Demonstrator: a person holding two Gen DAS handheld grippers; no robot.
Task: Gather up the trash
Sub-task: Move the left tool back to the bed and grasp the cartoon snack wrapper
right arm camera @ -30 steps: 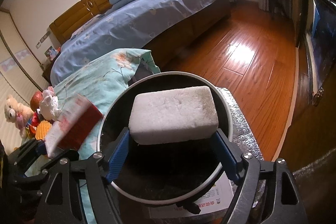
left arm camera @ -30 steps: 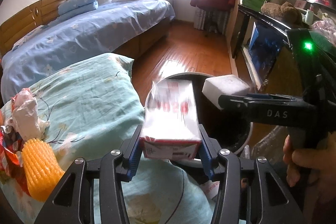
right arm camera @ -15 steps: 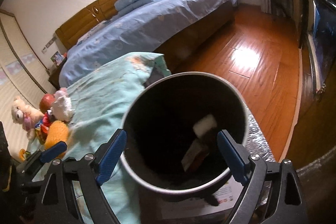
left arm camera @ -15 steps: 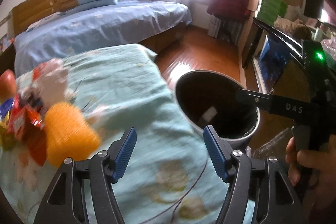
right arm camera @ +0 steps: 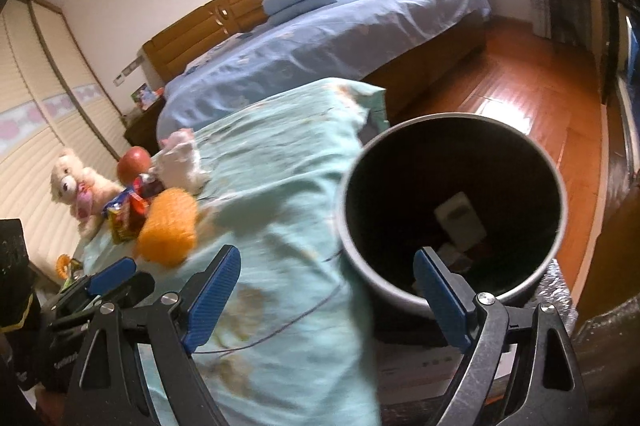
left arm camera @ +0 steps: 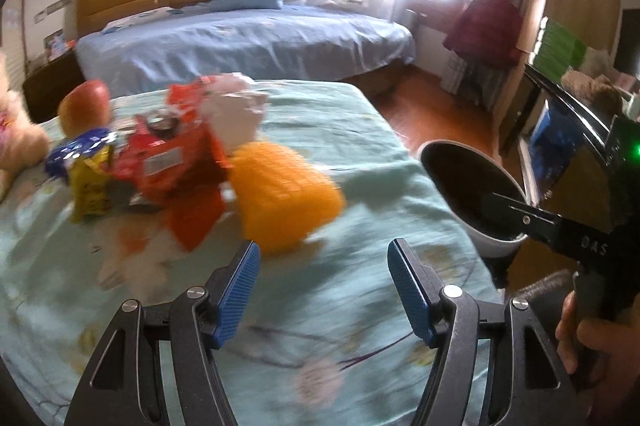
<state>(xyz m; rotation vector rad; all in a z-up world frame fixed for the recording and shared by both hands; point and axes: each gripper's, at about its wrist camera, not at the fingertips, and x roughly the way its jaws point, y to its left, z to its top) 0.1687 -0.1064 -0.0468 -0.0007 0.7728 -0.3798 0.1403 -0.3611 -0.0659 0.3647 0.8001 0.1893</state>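
Both grippers, left point(left arm camera: 324, 286) and right point(right arm camera: 328, 294), have dropped their loads into the bin point(right arm camera: 452, 210) and stand released, empty; wrappers point(left arm camera: 160, 162) left of the bin remain uncollected.

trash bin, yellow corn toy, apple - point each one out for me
trash bin point(right arm camera: 560, 194): right wrist view, on its right rim.
yellow corn toy point(left arm camera: 282, 192): left wrist view, middle of its ribbed body.
apple point(left arm camera: 85, 105): left wrist view, centre of its red side.

text: "DAS" | carrier: black body of the right claw point(left arm camera: 516, 214), seen from the left wrist | other print: blurred, unreadable
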